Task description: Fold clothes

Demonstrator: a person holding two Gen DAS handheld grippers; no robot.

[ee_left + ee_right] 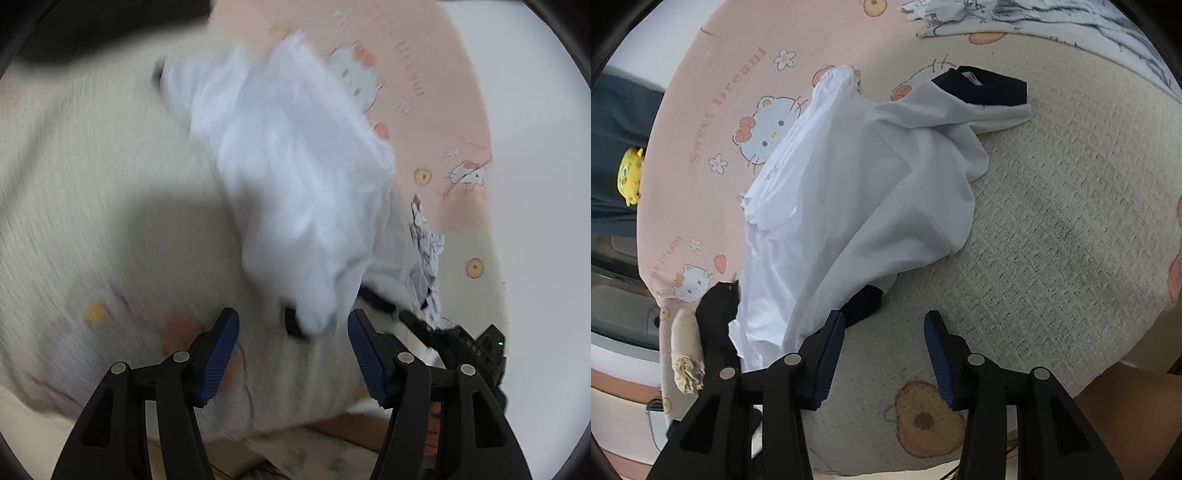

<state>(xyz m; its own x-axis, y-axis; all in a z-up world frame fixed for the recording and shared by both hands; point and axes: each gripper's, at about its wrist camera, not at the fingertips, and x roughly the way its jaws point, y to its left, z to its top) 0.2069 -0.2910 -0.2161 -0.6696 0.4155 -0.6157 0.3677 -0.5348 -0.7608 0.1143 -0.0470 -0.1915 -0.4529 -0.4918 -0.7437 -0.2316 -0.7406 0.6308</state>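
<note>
from my left wrist camera the picture is smeared with blur, but i can see my left tongs [293,326] spread wide with nothing between the blue pads [218,356]. the white shirt [295,177] lies crumpled on the bedspread [103,177] just ahead of them, its nearest fold reaching down into the gap between the pads without being pinched. a dark trim piece [293,325] peeks out under that fold. to the right i can see another black gripper body [465,343] (i take it for my other tool) beside a scrap of patterned cloth [428,251]. from my right wrist camera things are sharp: my right tongs [884,334] are also wide apart and hold nothing, hovering over the cream woven part of the bedspread [1071,221]. the shirt [857,199] is bunched in a heap to the upper left, its edge touching the left pad [829,362], its dark collar [982,88] lying at the far end. a yellow plush toy [631,173] sits off the bed at the left.
</note>
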